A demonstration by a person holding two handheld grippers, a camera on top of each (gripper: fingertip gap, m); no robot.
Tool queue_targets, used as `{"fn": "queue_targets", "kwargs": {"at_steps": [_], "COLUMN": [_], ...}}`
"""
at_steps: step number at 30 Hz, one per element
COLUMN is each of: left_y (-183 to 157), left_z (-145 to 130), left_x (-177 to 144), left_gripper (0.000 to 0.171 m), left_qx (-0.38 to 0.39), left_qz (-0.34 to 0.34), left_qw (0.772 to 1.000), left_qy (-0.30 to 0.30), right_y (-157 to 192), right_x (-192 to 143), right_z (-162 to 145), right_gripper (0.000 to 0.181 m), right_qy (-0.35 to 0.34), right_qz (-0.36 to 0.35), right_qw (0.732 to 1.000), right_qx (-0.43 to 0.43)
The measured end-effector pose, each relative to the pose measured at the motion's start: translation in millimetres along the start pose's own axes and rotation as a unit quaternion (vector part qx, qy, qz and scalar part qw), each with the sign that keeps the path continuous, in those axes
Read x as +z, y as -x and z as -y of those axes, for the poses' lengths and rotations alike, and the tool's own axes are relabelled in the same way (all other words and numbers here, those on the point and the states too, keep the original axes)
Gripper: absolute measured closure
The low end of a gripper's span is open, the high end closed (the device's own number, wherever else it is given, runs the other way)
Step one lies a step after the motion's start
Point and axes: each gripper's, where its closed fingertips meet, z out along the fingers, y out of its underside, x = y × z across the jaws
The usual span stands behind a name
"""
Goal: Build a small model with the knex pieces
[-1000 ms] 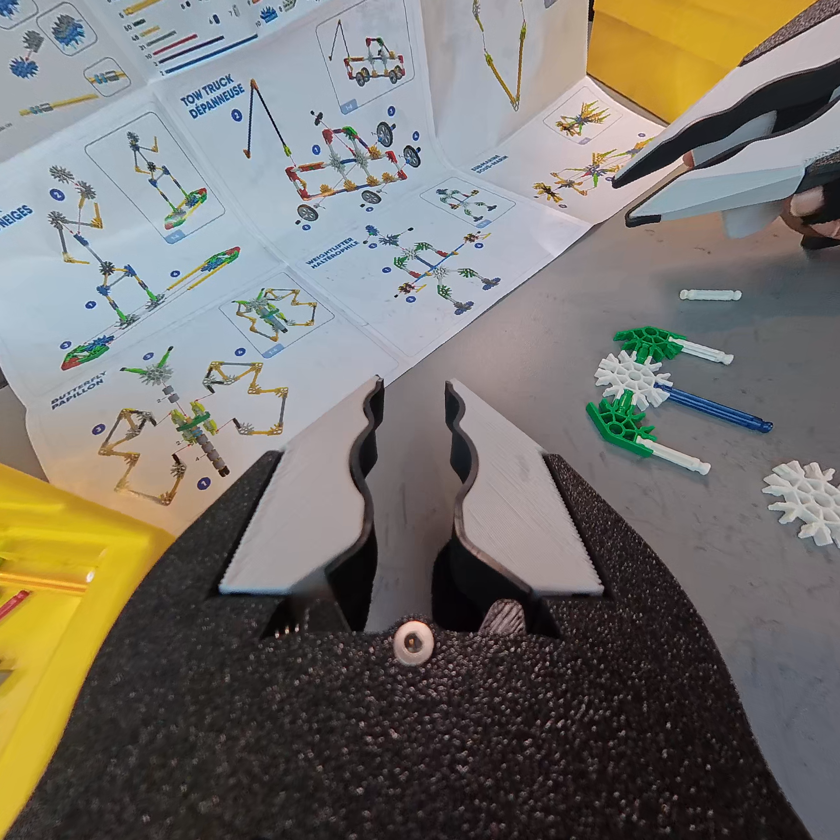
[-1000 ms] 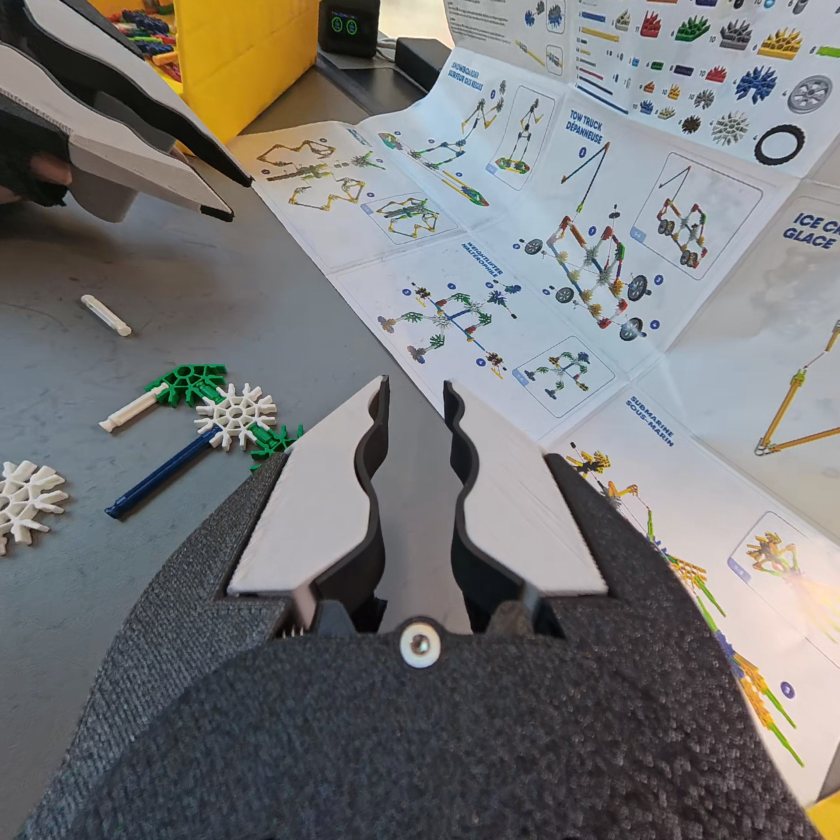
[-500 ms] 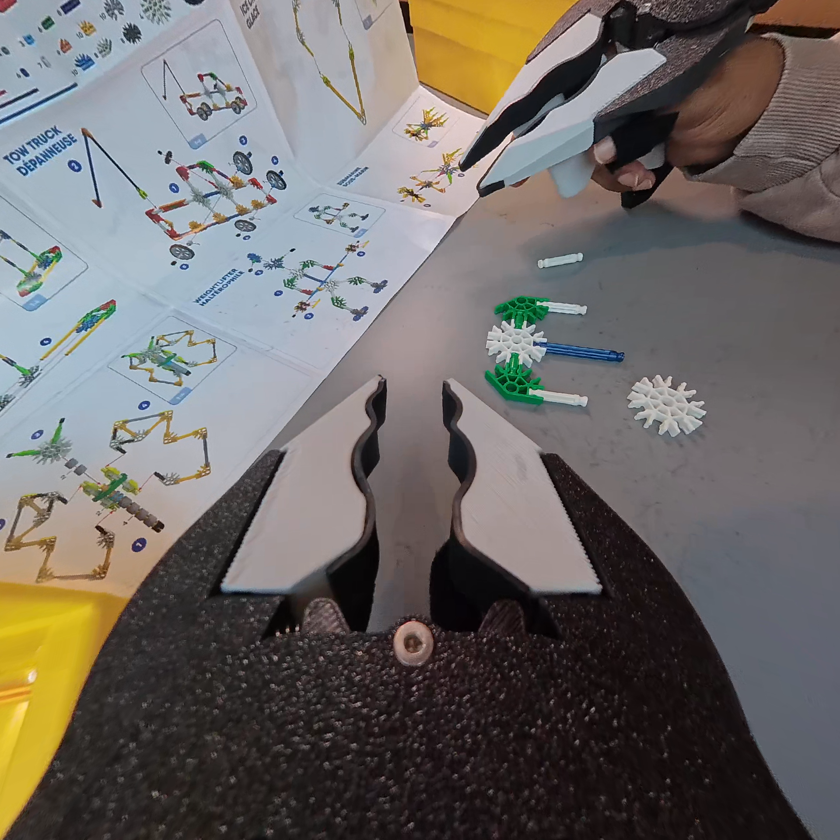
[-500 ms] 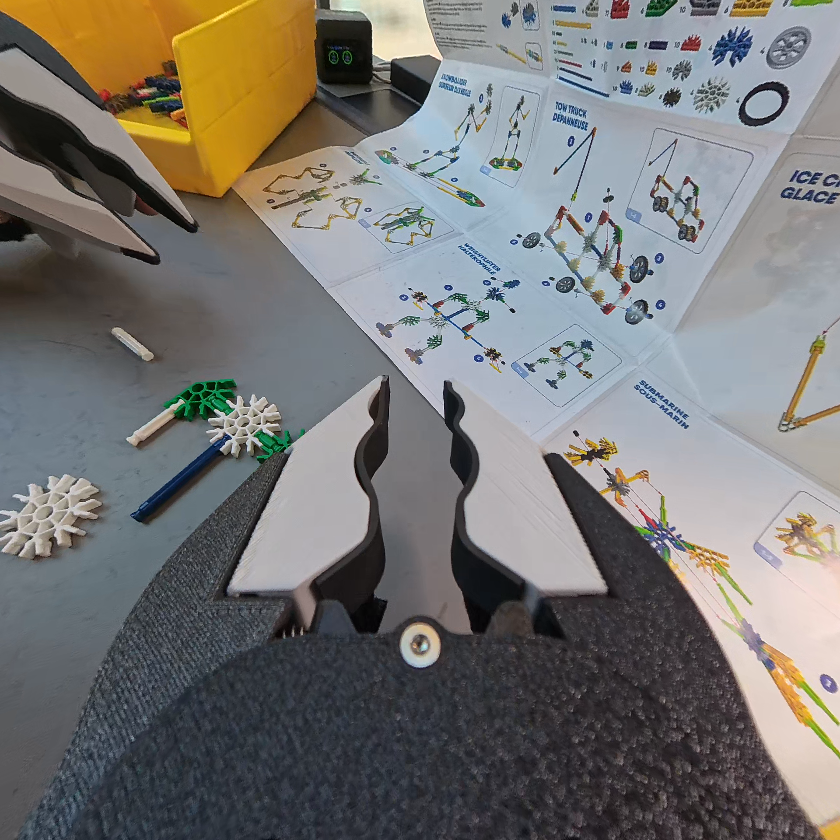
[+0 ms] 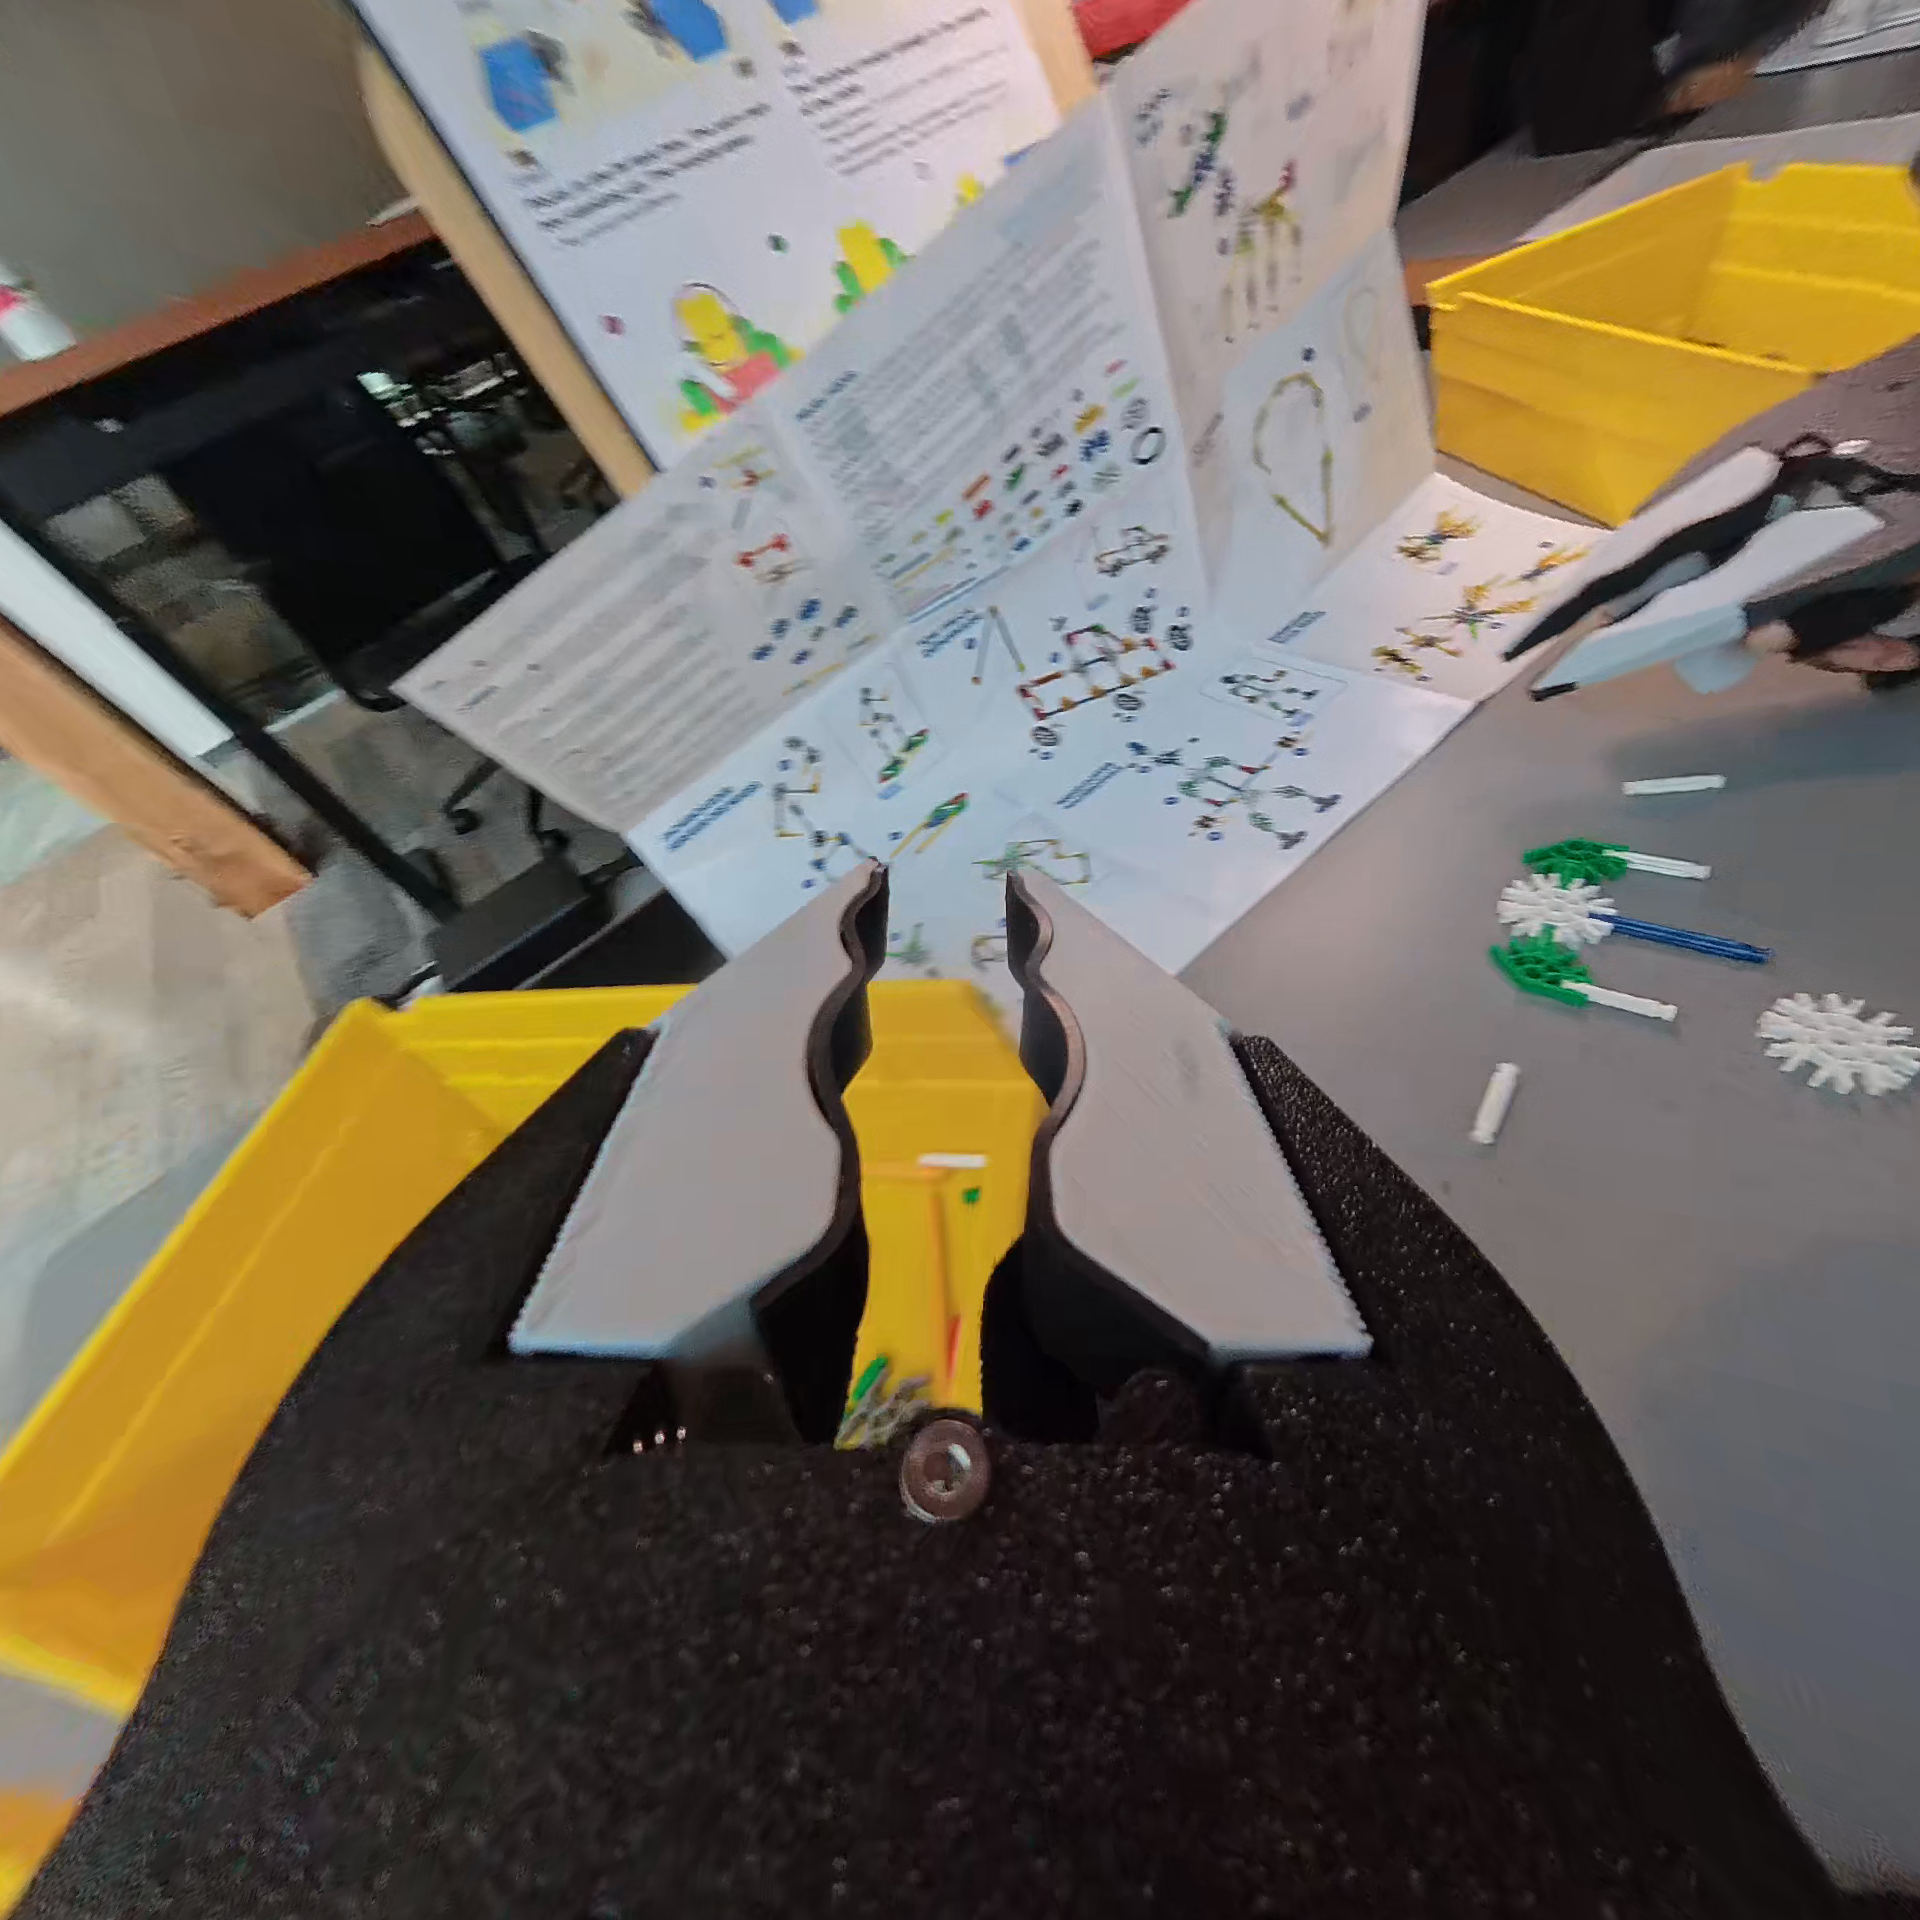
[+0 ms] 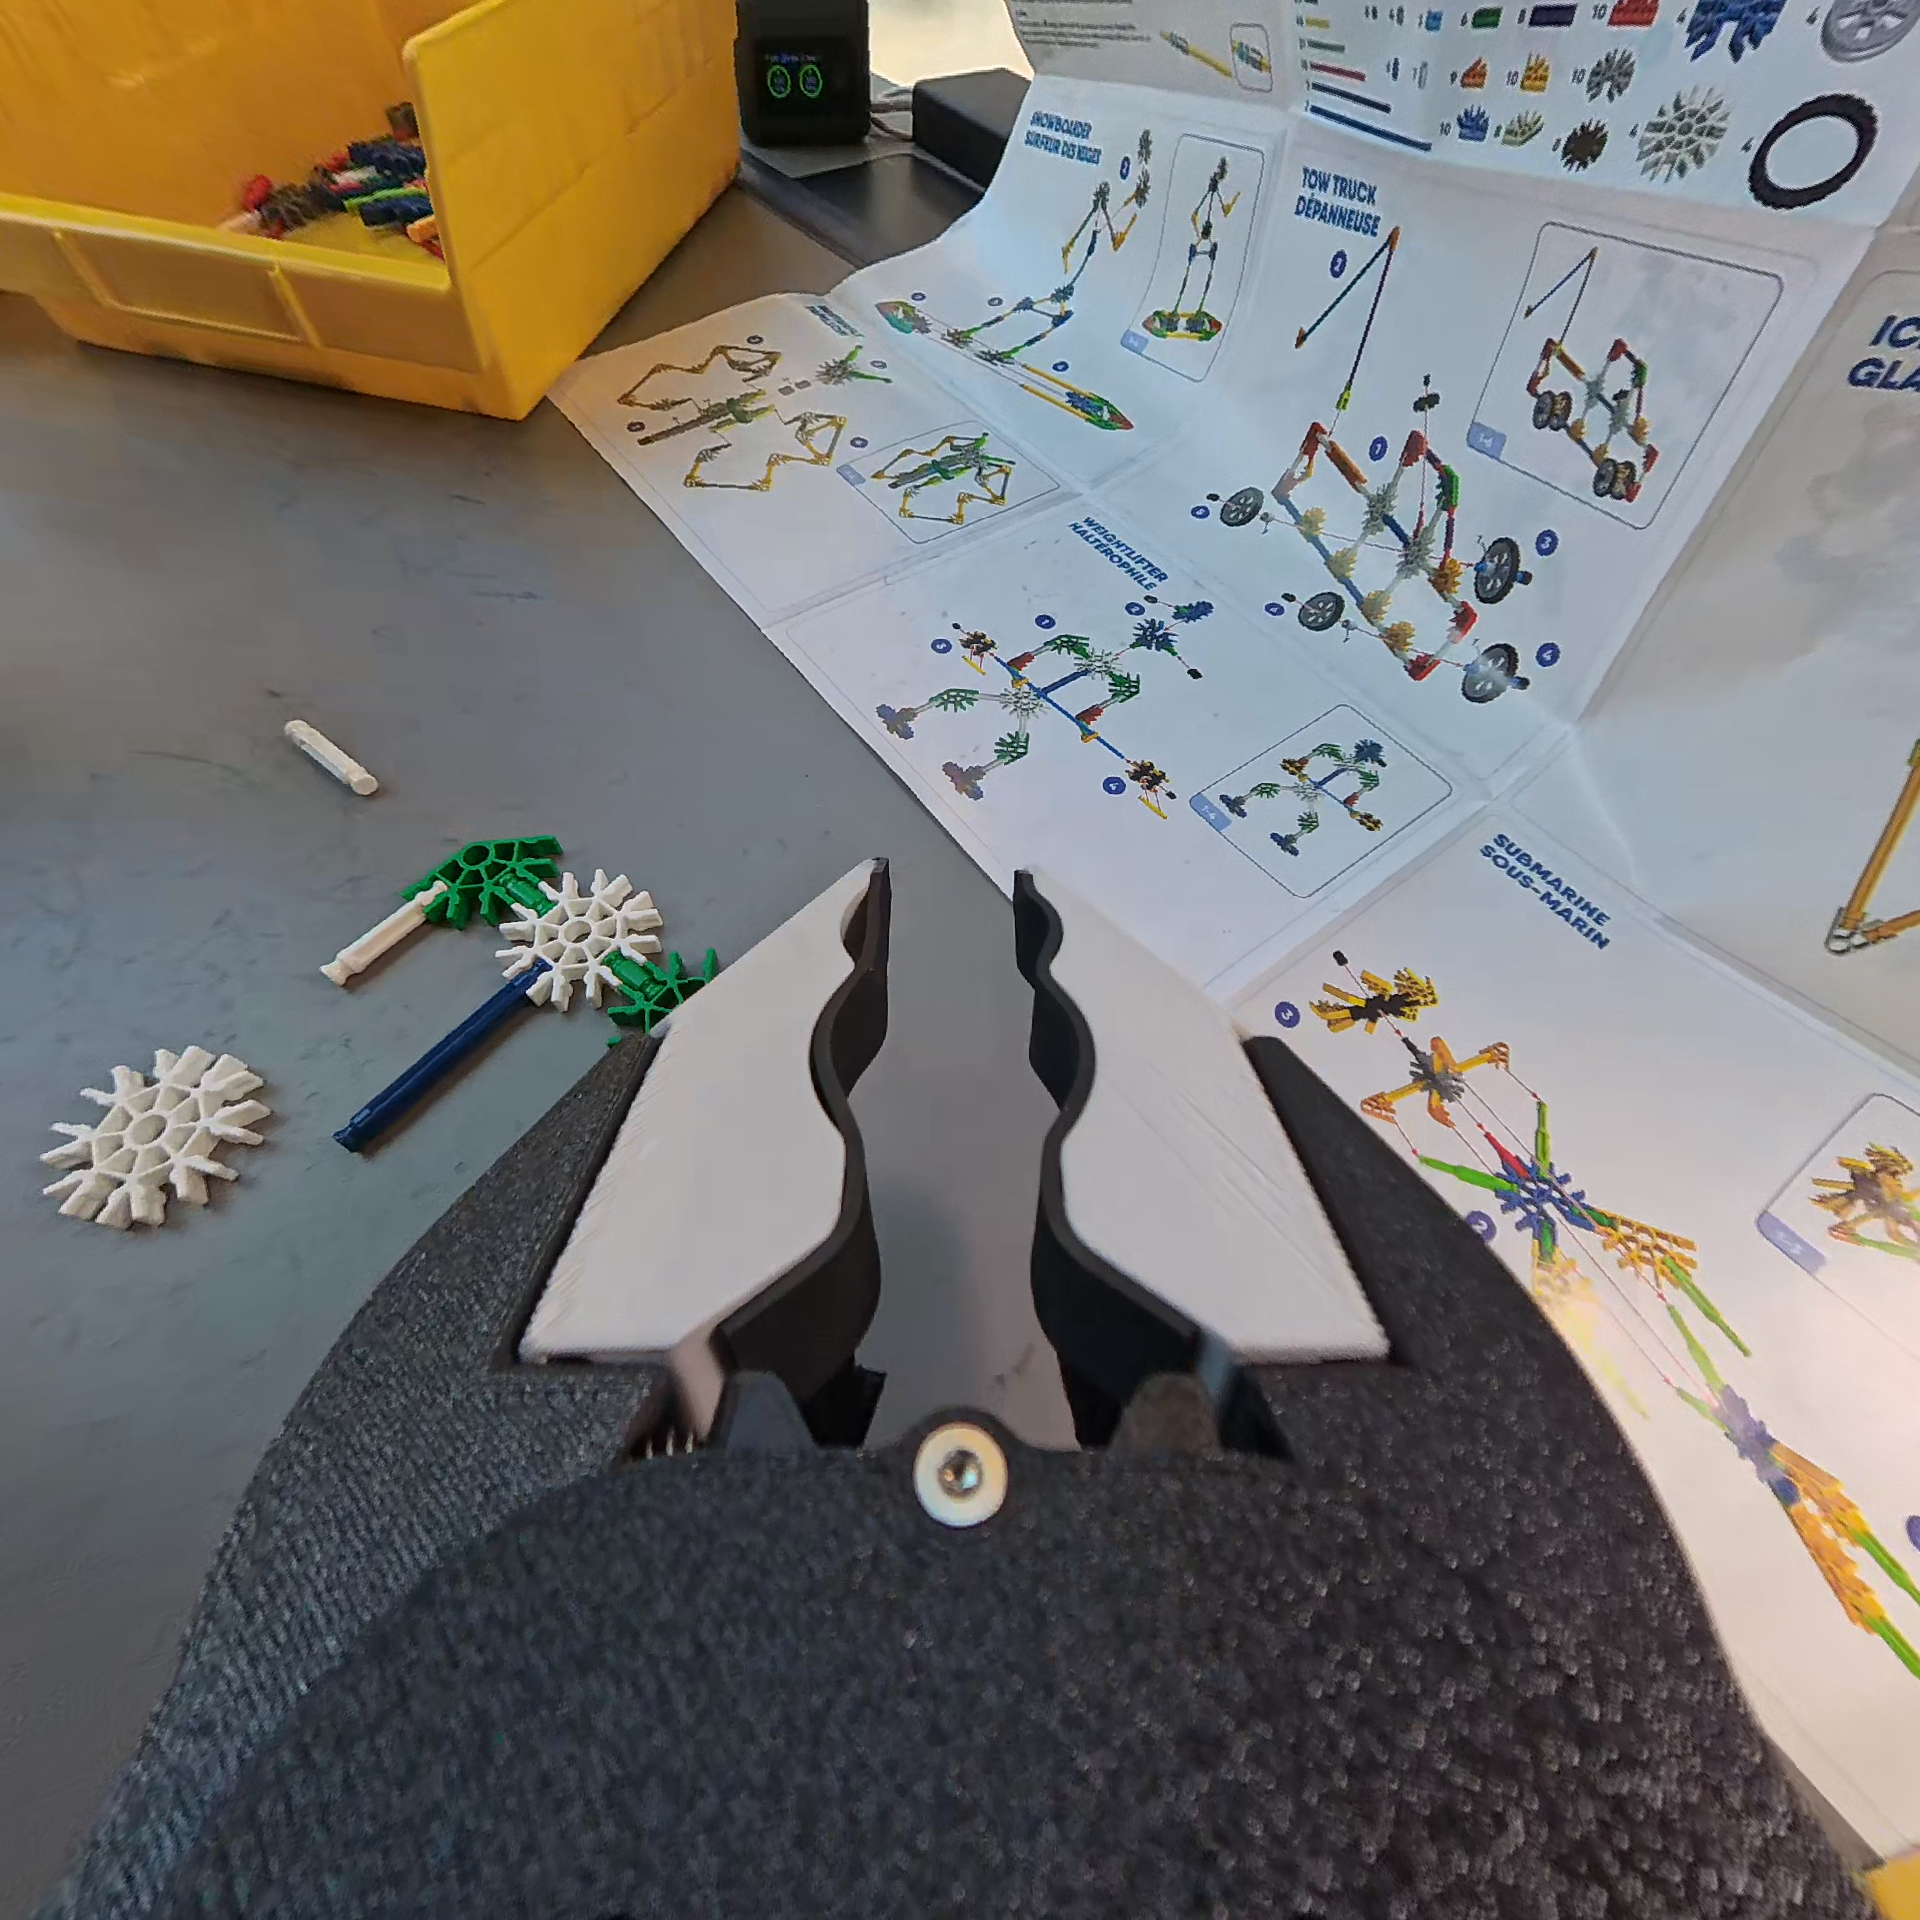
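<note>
My left gripper [image 5: 945, 883] is open and empty, held above a yellow bin [image 5: 312, 1164] with several small coloured rods showing between its fingers. My right gripper [image 6: 951, 878] is open and empty, low over the grey table beside a small assembly [image 6: 540, 935] of green and white connectors with white and blue rods. The assembly also shows in the left wrist view [image 5: 1569, 925]. A loose white snowflake connector [image 6: 156, 1138] and a short white rod [image 6: 330, 758] lie near it. The right gripper [image 5: 1621, 634] shows at the far right of the left wrist view.
A large unfolded instruction sheet [image 6: 1195, 540] lies on the table and leans up at the back. A second yellow bin [image 5: 1683, 332] stands at the back right in the left wrist view. Another short white rod [image 5: 1493, 1103] lies on the table. A small black device [image 6: 802, 73] sits behind the bin. About 35 cm separates my left fingertips from my right. The loose white snowflake connector [image 6: 156, 1138] is closer to my right gripper, around 15 cm from its tips; the left tips are 30 cm off. Look for it in the left wrist view [image 5: 1840, 1029] too.
My left gripper has swung back and left, from over the sheet and table to above the yellow bin. My right gripper has moved slightly; the left gripper has left its view.
</note>
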Motion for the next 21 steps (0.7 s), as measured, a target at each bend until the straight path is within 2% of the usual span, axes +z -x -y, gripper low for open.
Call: {"fn": "queue_targets", "kwargs": {"at_steps": [2, 4, 6, 9, 14, 17, 21], "left_y": [41, 75, 103, 131, 143, 144, 151], "left_z": [-4, -20, -49, -107, -186, -231, -265], "left_x": [-30, -57, -80, -109, -138, -156, -174], "left_gripper": [0.15, 0.15, 0.15, 0.15, 0.15, 0.15, 0.15], "left_qx": [0.001, -0.006, -0.015, -0.033, -0.083, -0.088, -0.093], "left_qz": [0.059, 0.098, 0.117, 0.115, 0.083, 0.065, 0.066], "left_qw": [0.998, 0.992, 0.981, 0.954, 0.914, 0.875, 0.837], "left_qy": [0.029, 0.08, 0.154, 0.274, 0.389, 0.471, 0.535], "right_y": [2, 5, 7, 8, 6, 6, 11], "right_x": [-4, -9, -14, -20, -25, -27, -30], "right_z": [-1, -3, -7, -9, -7, -6, -5], "right_gripper": [0.159, 0.159, 0.159, 0.159, 0.159, 0.159, 0.159], "right_qy": [-0.001, -0.001, 0.001, -0.002, -0.012, -0.018, -0.026], "right_qz": [0.002, 0.005, 0.004, 0.002, -0.004, -0.008, -0.003], "right_qw": [1.0, 1.0, 1.0, 1.0, 1.0, 1.0, 1.0], "right_qx": [-0.002, -0.005, -0.01, -0.01, 0.001, 0.0, -0.011]}}
